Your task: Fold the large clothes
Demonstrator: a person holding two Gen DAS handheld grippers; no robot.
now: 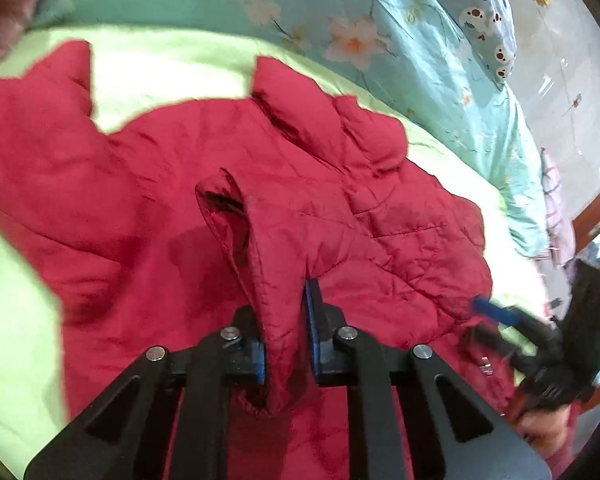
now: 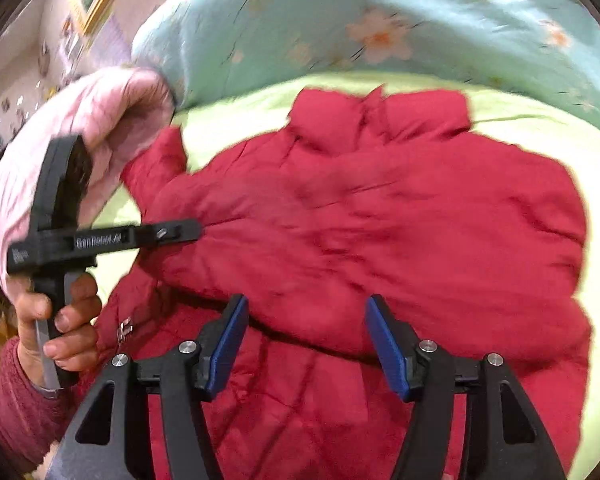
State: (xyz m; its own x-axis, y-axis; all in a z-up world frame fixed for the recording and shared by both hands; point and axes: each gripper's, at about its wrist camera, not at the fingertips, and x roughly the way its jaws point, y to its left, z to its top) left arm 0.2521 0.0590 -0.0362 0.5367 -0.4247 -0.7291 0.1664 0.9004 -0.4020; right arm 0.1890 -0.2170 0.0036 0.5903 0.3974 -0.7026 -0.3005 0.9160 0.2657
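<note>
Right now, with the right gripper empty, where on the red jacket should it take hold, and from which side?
Probably the bottom hem of the red jacket, approached from the near edge. The right gripper hangs open just above it, and the left gripper already pinches a raised fold along that same edge.

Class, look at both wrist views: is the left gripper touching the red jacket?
Touching. The left wrist view shows the left gripper with both blue pads pressed on a pinched fold of the red jacket.
</note>
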